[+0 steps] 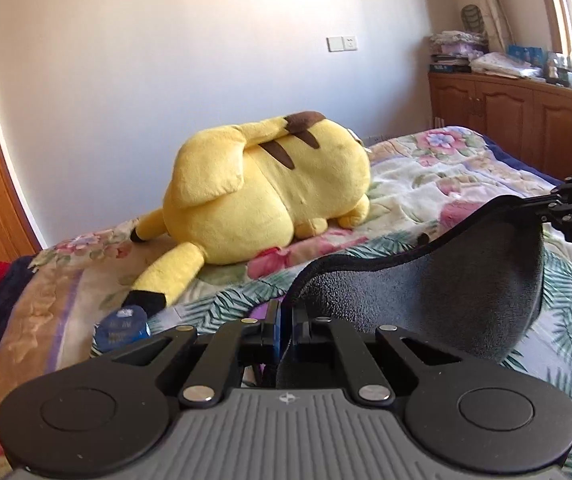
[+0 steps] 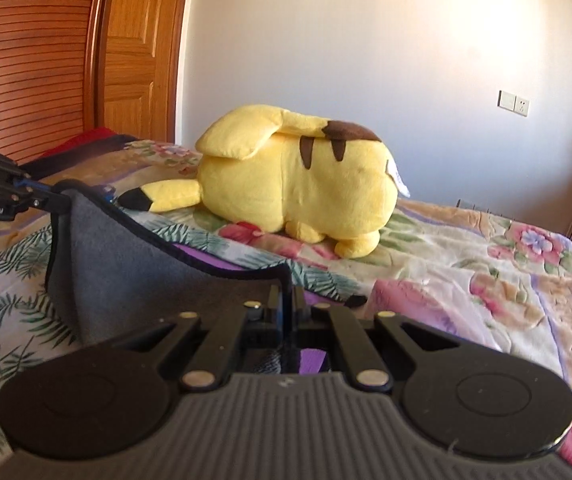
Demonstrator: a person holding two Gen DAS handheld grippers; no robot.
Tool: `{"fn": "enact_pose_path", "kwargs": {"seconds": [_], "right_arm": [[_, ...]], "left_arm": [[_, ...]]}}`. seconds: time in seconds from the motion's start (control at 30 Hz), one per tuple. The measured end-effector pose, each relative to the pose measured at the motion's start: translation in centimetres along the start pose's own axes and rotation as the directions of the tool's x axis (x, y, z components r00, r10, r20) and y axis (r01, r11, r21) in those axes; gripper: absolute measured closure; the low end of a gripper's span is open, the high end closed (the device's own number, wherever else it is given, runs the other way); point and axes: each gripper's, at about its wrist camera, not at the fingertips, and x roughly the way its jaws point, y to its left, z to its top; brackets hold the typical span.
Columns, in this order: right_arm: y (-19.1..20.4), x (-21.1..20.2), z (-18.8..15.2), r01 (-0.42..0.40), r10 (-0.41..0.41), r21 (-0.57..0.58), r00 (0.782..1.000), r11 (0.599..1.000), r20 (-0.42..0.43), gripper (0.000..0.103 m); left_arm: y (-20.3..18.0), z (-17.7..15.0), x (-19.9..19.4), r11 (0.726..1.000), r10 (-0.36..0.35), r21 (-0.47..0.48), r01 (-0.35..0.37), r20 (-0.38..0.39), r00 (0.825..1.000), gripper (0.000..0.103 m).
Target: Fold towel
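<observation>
Holding: I had the grey towel pinched at two corners, one in each gripper, and it hung lifted above the bed.
Left gripper: its jaws were closed tight on one black-edged corner of the towel; in the right wrist view I saw it come in from the left edge, clamped on that corner.
Right gripper: its jaws were shut on the other corner; in the left wrist view it reached in from the right edge with the towel's edge caught at its tip.
Towel: it sagged in a curve between my two grippers, the dark trimmed hem uppermost, the fleecy face drooping toward the bedspread.
Bedspread: floral, with pink blossoms and green palm fronds, and it lay under the towel.
Purple cloth: a patch showed just below my right gripper; I could not tell what it was.
Plush toy: yellow with brown stripes, lying on the bed beyond the towel, well apart from it.
Blue packet: it lay near the toy's black-tipped ear.
Cabinets: wooden, along the wall past the bed.
</observation>
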Motion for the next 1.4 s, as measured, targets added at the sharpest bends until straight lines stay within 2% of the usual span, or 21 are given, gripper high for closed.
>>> {"fn": "enact_pose_path", "kwargs": {"seconds": [0.13,0.43,0.83,1.4], "right_arm": [[-0.5,0.9,0.7,0.018,-0.018,-0.008,1.000,1.000,0.025,0.099],[-1.2,3.3,1.5,0.045,-0.043,-0.031,0.998,0.999,0.045,0.099],[-1.5,7.2,1.0,0.083,-0.081,-0.056,0.995,0.995,0.051,0.099],[-2.4,13.2,-2.6,0.092,-0.094,-0.039,0.994,0.995,-0.047,0.099]], "left_arm": [[0.7,0.5,1.2,1.000,0.015,-0.025,-0.015,0.010,1.000,0.103],[1.1,1.5,3.9,0.999,0.052,-0.012,-0.052,0.020,0.998,0.103],[1.8,0.8,8.3,0.995,0.092,-0.031,-0.092,0.006,0.996,0.103],[1.7,-2.2,15.3,0.992,0.104,-0.064,-0.110,-0.085,0.991,0.103]]}}
